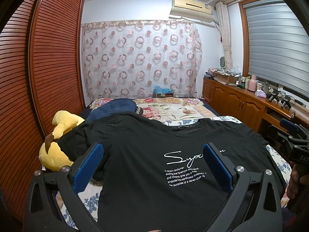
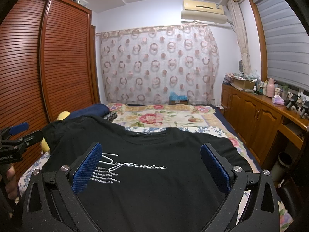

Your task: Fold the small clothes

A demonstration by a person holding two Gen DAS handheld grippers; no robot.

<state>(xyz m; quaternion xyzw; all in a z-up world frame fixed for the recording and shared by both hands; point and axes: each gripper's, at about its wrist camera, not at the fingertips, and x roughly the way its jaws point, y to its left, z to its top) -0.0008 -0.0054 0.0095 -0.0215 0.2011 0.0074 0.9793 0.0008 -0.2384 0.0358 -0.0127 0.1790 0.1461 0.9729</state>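
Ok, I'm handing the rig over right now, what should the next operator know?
Left tongs: open, hovering over the T-shirt's print, gripping nothing.
Right tongs: open, also over the shirt, empty.
Black T-shirt: spread flat, print side up, on the bed, collar away from you. Its left sleeve lies toward a yellow plush toy.
Done: shirt laid out; no fold visible.
Left: fold sleeves in, then the body.

Black T-shirt [image 2: 154,183] flat on bed [image 2: 218,129]; right gripper [image 2: 152,166] spread wide above it
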